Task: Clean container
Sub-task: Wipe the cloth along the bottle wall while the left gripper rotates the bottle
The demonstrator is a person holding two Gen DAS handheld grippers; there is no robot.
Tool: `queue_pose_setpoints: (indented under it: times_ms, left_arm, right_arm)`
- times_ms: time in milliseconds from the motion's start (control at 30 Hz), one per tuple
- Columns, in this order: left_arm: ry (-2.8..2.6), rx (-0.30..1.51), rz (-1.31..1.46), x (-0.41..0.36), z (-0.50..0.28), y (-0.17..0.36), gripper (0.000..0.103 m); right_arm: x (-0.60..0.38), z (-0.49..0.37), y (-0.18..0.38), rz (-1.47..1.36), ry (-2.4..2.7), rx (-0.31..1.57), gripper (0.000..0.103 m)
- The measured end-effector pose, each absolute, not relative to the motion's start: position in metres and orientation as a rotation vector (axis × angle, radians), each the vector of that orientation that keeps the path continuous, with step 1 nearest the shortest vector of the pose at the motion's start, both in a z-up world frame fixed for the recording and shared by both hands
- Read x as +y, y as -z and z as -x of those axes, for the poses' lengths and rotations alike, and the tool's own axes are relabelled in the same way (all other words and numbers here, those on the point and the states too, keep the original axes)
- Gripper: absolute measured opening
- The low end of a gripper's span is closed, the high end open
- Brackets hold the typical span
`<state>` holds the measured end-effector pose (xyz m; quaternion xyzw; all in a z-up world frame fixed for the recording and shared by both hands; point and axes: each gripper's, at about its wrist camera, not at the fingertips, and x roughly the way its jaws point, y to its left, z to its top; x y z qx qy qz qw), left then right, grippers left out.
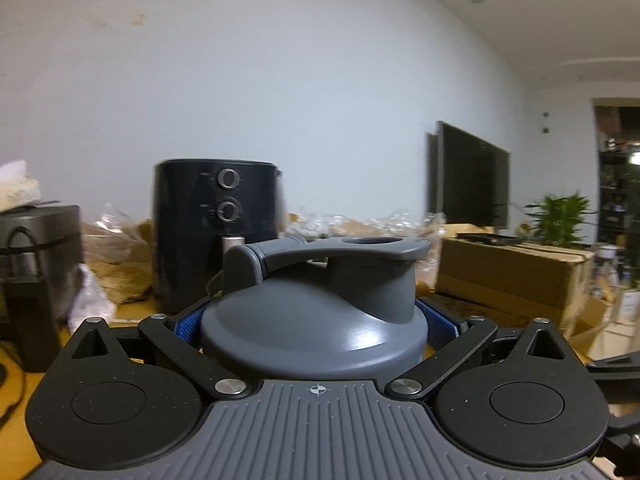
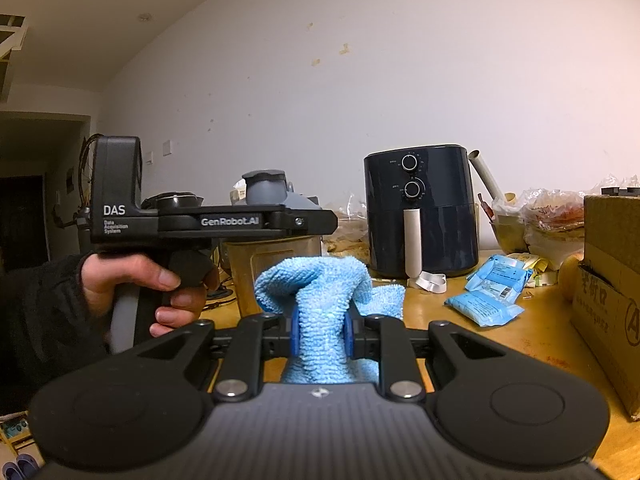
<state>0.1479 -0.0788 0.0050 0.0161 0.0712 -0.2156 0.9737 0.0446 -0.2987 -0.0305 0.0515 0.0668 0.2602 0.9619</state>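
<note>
Container (image 1: 316, 320), a bottle with a grey screw lid and a flip-cap spout, sits upright between the fingers of the left gripper (image 1: 316, 326); the blue pads (image 1: 188, 326) press against it on both sides just below the lid's rim, so the gripper is closed on it and holds it above the worktop (image 2: 532, 336). In the right wrist view the same container's grey lid (image 2: 266, 190) shows behind the left gripper's black body (image 2: 224, 220), which a hand (image 2: 120, 284) in a dark sleeve grips by its handle. The right gripper (image 2: 321, 334) has its fingers drawn nearly together on a light blue microfibre cloth (image 2: 320, 300), which bunches up above the pads and hangs down between them; the cloth is near the container but apart from it. On the wooden worktop behind stands a dark air fryer (image 2: 420, 208) with two dials and a silver handle, well beyond both grippers. To its right lie blue sachets (image 2: 484, 300), crumpled clear plastic bags (image 2: 552, 212) and a cardboard box (image 2: 612, 280) at the edge. In the left wrist view a flat black screen (image 1: 468, 180) leans on the wall, with a green plant (image 1: 560, 216) beside another cardboard box (image 1: 508, 276).
</note>
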Motion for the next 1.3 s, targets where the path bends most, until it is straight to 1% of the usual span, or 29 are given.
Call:
queue_pose_setpoints:
  times_ms: [700, 1100, 1133, 1200, 1300]
  left_arm:
    - [0.077, 0.153, -0.058, -0.117, -0.134, -0.011, 0.103]
    - [-0.004, 0.154, -0.062, -0.128, -0.133, -0.013, 0.103]
    - [-0.009, 0.155, -0.061, -0.129, -0.133, -0.013, 0.103]
    - [-0.012, 0.157, -0.059, -0.13, -0.133, -0.012, 0.095]
    - [-0.017, 0.155, -0.059, -0.131, -0.133, -0.012, 0.095]
  right_arm:
    - [-0.3, -0.046, 0.033, -0.104, -0.519, 0.145, 0.019]
    - [-0.299, -0.046, 0.035, -0.106, -0.519, 0.15, 0.019]
    - [-0.299, -0.046, 0.035, -0.106, -0.519, 0.151, 0.019]
    - [-0.299, -0.046, 0.035, -0.106, -0.52, 0.15, 0.019]
    - [-0.299, -0.045, 0.035, -0.105, -0.522, 0.15, 0.019]
